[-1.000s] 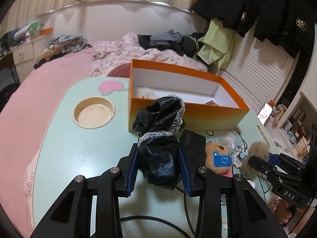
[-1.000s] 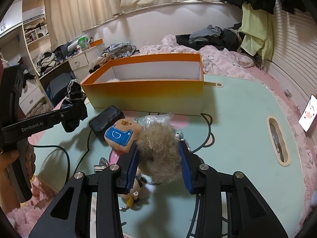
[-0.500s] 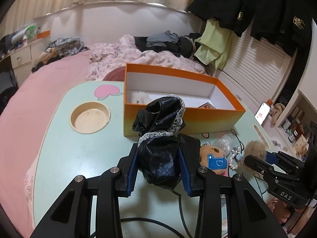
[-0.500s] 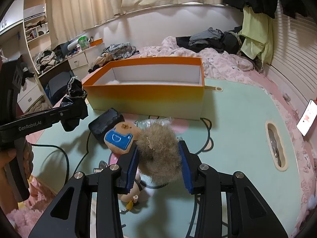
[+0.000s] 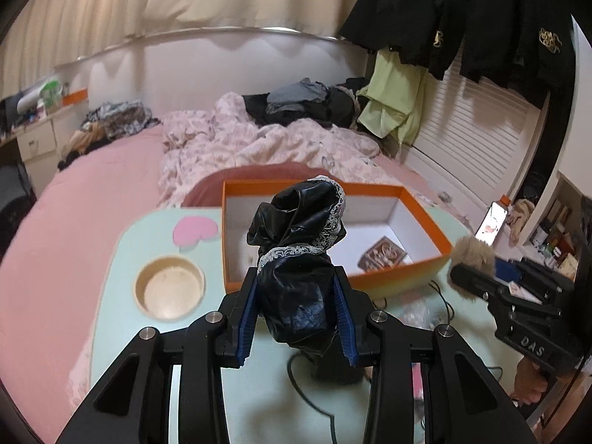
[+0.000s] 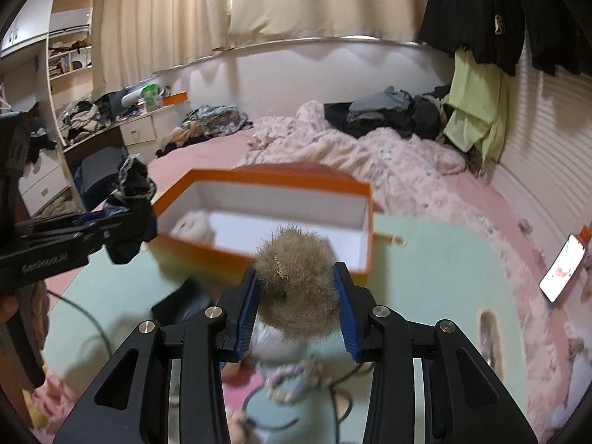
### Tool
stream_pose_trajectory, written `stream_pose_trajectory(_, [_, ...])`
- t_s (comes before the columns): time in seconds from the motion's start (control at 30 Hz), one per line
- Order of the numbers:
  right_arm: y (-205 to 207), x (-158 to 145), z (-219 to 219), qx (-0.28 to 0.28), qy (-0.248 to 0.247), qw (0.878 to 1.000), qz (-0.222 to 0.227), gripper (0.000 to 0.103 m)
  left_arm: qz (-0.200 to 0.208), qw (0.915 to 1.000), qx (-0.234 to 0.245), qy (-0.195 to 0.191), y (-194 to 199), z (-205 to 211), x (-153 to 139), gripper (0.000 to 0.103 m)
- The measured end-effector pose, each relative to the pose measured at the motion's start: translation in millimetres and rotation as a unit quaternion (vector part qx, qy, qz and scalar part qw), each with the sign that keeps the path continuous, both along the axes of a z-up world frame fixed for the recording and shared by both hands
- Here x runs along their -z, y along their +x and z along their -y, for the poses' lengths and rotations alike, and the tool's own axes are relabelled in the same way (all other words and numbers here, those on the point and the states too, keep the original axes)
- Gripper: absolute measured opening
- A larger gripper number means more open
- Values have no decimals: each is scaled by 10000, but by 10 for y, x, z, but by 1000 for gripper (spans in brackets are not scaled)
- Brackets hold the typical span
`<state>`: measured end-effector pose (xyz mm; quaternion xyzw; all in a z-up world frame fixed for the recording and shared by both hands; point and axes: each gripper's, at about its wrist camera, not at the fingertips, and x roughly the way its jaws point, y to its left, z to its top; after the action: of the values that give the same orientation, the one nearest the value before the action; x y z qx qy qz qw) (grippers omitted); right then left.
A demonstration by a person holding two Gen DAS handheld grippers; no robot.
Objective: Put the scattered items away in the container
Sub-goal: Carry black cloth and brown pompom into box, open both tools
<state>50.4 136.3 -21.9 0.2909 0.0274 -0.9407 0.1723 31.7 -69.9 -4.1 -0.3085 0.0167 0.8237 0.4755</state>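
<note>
Orange box (image 5: 425,218) sits open on the mint-green table (image 5: 122,259), its white inside showing a brown patterned packet (image 5: 383,259) near one end and something pale and fluffy (image 6: 196,225) at the other. Left hand-held gripper (image 5: 298,307) pinches a crumpled black cloth (image 5: 299,255) with white lace trim between its blue pads, holding it up in front of the box's near wall. Right hand-held gripper (image 6: 298,307) squeezes a tan fur pompom (image 6: 296,288) and hovers close to the box's edge, clear of the table. Beneath it lie blurred odds and ends: a dark pouch (image 6: 181,303), a beaded string (image 6: 292,377) and a black cable (image 6: 85,318). A round wooden cup recess (image 5: 169,286) is set in the table left of the box, and a pink bed (image 5: 74,199) with rumpled bedding lies beyond.
</note>
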Motion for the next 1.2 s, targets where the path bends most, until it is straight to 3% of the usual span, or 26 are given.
stream_pose_trajectory(0.37, [-377,-157,251,32,267,9994,-222,40,38,9996,210,-164,-137,-401,-58,36])
stream_pose_trajectory(0.57, [-654,-44,344,51,276,9996,75,40,161,9992,109,-361,-283,-528,84,37])
stream_pose_trajectory(0.6, [-694,-14,349,55,269,9995,156,40,194,9992,90,-345,-293,-535,96,39])
stream_pose_trajectory(0.63, [-731,15,348,56,254,9994,235,41,242,9992,58,-306,-314,-527,110,49])
stream_pose_trajectory(0.67, [-761,44,346,52,221,9992,322,43,299,9992,5,-281,-332,-519,125,67])
stream_pose_trajectory(0.73, [-780,97,344,24,187,9987,481,43,349,9991,-182,-166,-328,-441,151,77])
stream_pose_trajectory(0.8, [-748,128,364,27,297,9983,492,48,277,9993,-229,-48,-286,-380,144,78])
stream_pose_trajectory(0.87, [-685,131,384,49,423,9985,332,69,225,9995,-223,-82,-259,-358,137,78])
stream_pose_trajectory(1.03, [-533,53,387,62,496,9987,45,71,234,9994,-219,-103,-210,-298,122,79])
stream_pose_trajectory(1.2, [-328,-52,222,96,108,9999,55,71,95,9996,-205,-155,8,-116,139,79])
